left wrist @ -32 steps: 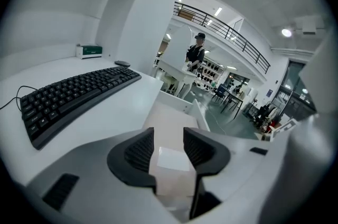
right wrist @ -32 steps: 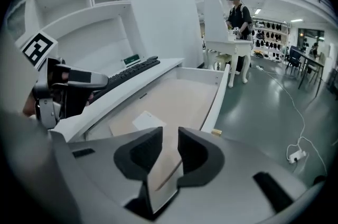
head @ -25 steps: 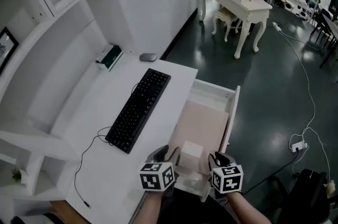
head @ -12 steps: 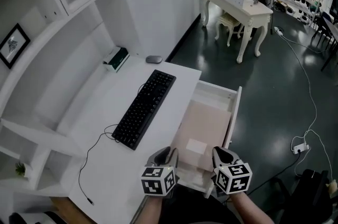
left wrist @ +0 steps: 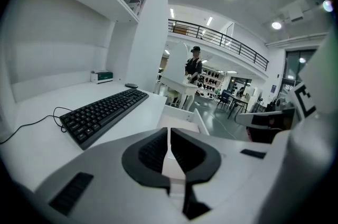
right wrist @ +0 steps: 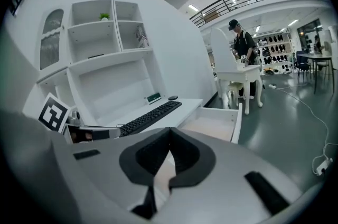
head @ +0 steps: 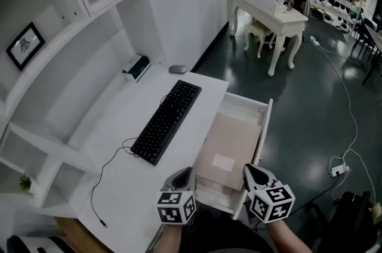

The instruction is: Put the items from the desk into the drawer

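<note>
Head view: L gripper [head: 184,176] and R gripper [head: 253,173], both jaws clenched on nothing, hover at open drawer's [head: 263,129] near end. Keyboard [head: 167,120], then mouse [head: 177,69] & box [head: 137,67], all on desk [head: 116,117]. Risk: cable [head: 101,169] prob. snags; long keyboard may tip in a one-end grip.

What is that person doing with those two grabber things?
A person holds a hand-held gripper in each hand. The left hand-held gripper and the right hand-held gripper are both shut and empty, by the front of the open drawer. A small white item lies in the drawer. The keyboard, mouse and small box sit on the desk, not yet put away.
</note>
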{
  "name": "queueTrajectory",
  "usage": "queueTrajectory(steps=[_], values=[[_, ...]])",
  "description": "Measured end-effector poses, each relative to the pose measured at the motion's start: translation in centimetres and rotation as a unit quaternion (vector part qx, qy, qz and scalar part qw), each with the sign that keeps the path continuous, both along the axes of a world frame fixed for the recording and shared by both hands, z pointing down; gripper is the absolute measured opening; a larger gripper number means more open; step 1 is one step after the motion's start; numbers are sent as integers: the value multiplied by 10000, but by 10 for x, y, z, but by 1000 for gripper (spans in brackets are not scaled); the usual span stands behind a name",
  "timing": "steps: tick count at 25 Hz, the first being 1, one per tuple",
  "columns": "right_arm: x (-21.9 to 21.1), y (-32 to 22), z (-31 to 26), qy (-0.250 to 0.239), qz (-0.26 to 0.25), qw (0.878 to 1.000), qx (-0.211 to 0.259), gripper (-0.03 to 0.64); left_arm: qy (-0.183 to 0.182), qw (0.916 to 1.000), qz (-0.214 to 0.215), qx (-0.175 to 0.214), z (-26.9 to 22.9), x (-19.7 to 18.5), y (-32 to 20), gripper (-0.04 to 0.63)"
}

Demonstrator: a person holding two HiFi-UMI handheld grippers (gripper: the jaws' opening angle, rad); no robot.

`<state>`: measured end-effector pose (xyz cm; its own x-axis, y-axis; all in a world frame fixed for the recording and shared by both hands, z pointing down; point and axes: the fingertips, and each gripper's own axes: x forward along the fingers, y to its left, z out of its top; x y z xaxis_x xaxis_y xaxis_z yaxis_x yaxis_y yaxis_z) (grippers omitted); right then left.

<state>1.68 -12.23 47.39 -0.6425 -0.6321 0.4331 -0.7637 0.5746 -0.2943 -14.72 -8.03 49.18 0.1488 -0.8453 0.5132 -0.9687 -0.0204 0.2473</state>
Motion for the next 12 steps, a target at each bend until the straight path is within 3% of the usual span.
queueTrajectory(steps=[12], values=[[19,17,-25,-248,132,9991,311,2,-217,9994,-122,227,-20,-7,20,21]])
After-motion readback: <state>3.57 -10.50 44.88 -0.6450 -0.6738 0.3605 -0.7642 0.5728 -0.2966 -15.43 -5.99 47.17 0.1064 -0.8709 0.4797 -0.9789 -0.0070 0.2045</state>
